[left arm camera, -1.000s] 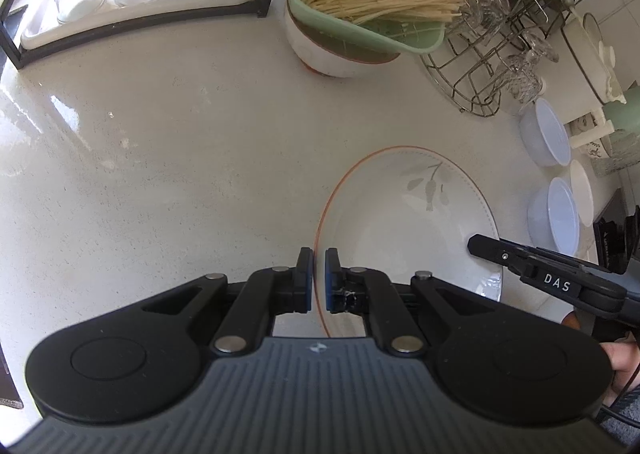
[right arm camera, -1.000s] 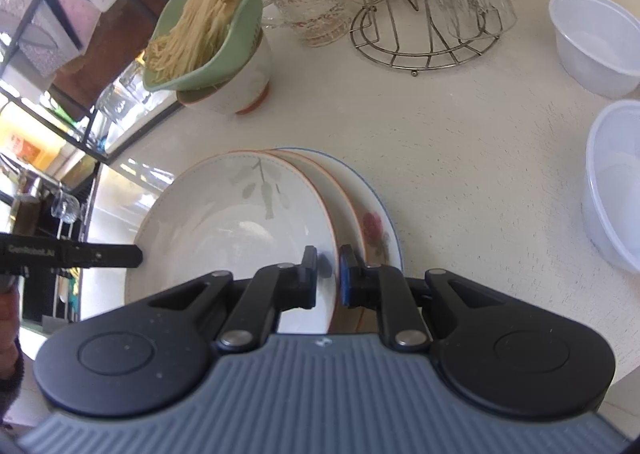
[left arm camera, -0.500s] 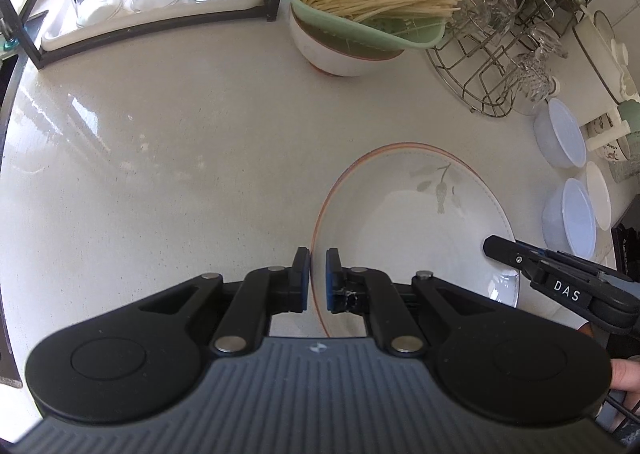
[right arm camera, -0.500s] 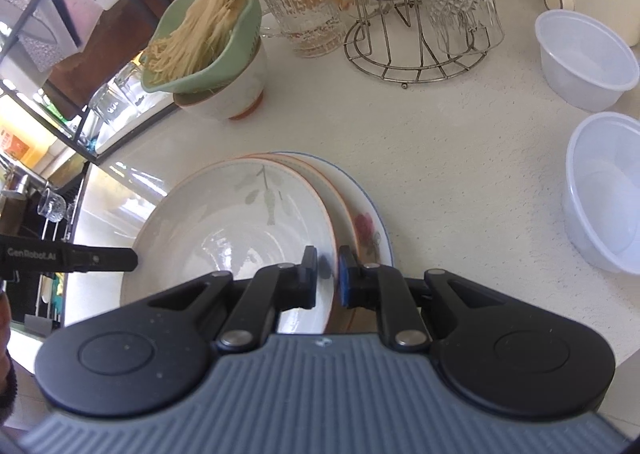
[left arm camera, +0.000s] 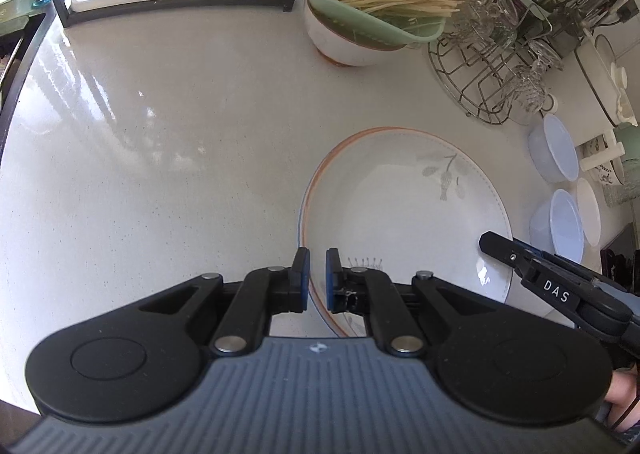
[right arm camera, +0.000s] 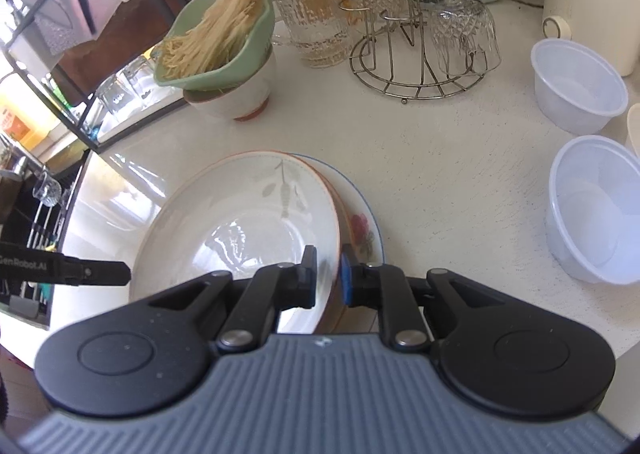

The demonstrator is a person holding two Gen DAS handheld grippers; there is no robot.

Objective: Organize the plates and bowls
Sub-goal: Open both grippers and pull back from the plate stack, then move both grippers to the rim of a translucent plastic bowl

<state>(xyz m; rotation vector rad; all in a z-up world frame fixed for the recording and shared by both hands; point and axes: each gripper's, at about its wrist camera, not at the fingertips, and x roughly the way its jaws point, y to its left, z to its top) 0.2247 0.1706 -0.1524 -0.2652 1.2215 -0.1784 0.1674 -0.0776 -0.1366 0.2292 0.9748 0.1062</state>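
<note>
Nearest to both cameras, the two grippers share the same load: the left gripper [left arm camera: 316, 280] has its fingers clenched on the near rim of the leaf-patterned plate [left arm camera: 404, 214], and the right gripper [right arm camera: 328, 278] has its fingers pinched on the opposite rim of that plate [right arm camera: 240, 230], apparently together with a second orange-rimmed plate nested directly under it. Beneath these, a blue-rimmed flowered plate [right arm camera: 366, 232] shows at the right side. So the plates look gathered: three in one pile, near the front edge of the surface [left arm camera: 160, 158], though the top one sits tilted and offset, not yet squared up. I judge the plate half nearly done and the bowl half barely begun. Farther toward the right edge, two clear plastic bowls [right arm camera: 578, 84] stand apart, side by side and unstacked, with a sliver of another white dish beside them that I cannot identify. Toward the back edge, one white ceramic bowl [right arm camera: 236, 94] carries a green strainer of noodles [right arm camera: 216, 42], so it probably stays put.
</note>
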